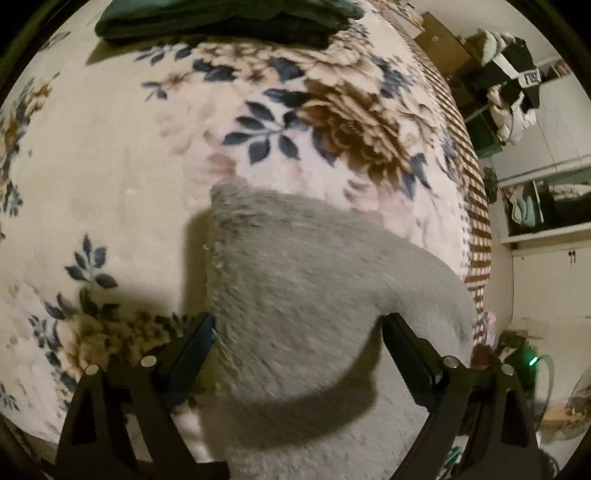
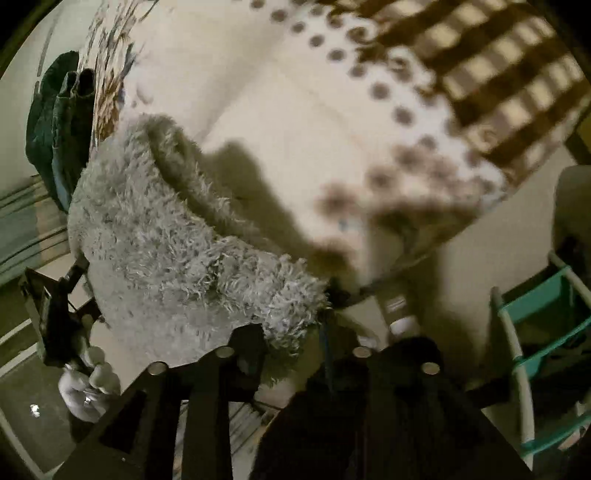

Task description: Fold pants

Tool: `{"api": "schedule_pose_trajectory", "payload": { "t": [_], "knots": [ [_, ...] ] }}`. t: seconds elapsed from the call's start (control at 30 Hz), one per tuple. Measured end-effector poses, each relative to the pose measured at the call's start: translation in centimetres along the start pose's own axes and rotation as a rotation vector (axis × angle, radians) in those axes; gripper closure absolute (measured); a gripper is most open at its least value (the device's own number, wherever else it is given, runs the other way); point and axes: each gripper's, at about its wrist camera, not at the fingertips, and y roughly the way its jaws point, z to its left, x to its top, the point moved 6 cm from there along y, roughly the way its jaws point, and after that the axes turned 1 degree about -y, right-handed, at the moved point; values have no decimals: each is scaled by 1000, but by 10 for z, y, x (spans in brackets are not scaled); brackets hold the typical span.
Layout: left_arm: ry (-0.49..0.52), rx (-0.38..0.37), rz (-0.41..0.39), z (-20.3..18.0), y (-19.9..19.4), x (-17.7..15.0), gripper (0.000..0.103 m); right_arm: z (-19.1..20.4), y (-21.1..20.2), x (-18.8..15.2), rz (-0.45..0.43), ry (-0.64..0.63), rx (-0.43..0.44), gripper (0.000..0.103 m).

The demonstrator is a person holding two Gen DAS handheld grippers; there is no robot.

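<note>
Left gripper (image 1: 299, 332) spread apart, grey fleece pants (image 1: 295, 280) lying between its fingers on the bed (image 1: 110, 166). Right gripper (image 2: 295, 343) pinched the pants' edge. Fold looked underway, unfinished. Folded dark clothes (image 1: 221, 18) lay far ahead.

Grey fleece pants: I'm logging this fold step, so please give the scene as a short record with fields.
garment: grey fleece pants, partly lifted off the bed
surface: floral blanket with a brown checked border
left claw: open, its fingers either side of the fabric
right claw: shut on the fuzzy edge of the pants
other laundry: dark green folded clothes at the far side of the blanket
fold progress: cannot tell
</note>
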Motion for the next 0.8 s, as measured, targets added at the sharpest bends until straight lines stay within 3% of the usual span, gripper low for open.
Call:
{"api": "schedule_pose_trajectory", "payload": {
  "t": [0.1,0.17,0.2,0.37,0.4,0.43,0.47,0.57,0.63,0.7,0.77,0.8],
  "knots": [
    [-9,-9,-19,3,-12,3,10,29,-35,13,-129,-117,26,35],
    [-29,-1,-33,11,-13,8,10,50,-58,24,-226,-172,90,27],
    [-55,4,-34,17,-10,11,10,54,-60,30,-232,-170,107,23],
    [-160,-9,-53,39,5,28,10,76,-23,83,-149,-121,151,23],
    [-172,-14,-54,41,9,32,10,83,-14,90,-133,-117,170,39],
    [-174,-6,-51,44,12,33,10,90,-10,94,-147,-133,178,64],
    [-172,8,-46,47,17,36,10,95,-9,99,-174,-146,136,78],
    [-211,22,-14,63,36,42,10,109,-25,109,-306,-183,111,80],
    [-240,-2,8,67,41,41,10,98,-27,118,-349,-151,65,80],
    [-210,24,-12,60,27,38,10,92,-14,127,-330,-146,6,80],
    [-150,59,-54,46,2,34,10,93,-8,124,-273,-157,22,75],
    [-117,67,-78,35,-10,32,10,93,-10,119,-254,-148,52,60]
  ]
}}
